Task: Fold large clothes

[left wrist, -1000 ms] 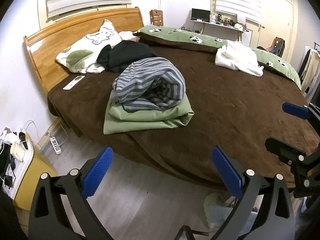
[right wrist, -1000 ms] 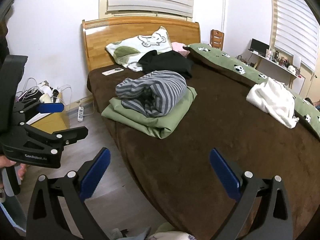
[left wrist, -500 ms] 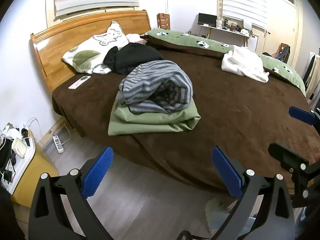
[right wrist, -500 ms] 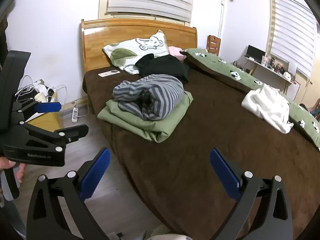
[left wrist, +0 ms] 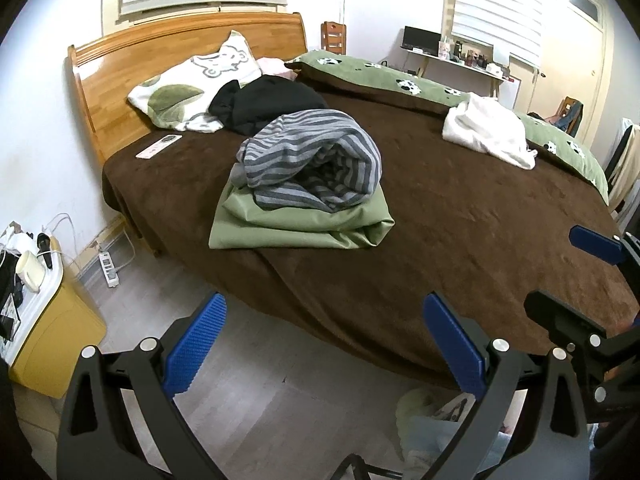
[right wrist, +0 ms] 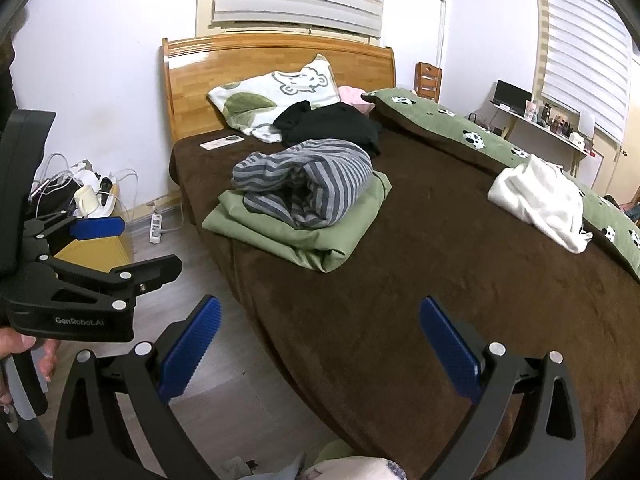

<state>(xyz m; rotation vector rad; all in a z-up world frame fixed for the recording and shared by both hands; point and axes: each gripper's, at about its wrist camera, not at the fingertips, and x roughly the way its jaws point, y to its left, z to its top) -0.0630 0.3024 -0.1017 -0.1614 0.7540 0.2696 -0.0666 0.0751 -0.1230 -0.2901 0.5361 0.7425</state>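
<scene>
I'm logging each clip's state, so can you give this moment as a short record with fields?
setting: bed with brown cover
stack: striped garment on folded green cloth
other clothes: black garment by pillow; white garment far side
left hand-held gripper: open, empty
right hand-held gripper: open, empty

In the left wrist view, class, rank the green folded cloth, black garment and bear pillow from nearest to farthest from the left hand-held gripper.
From the left hand-held gripper:
1. Green folded cloth, centre, near bed edge.
2. Black garment, behind it.
3. Bear pillow, against the headboard.
</scene>
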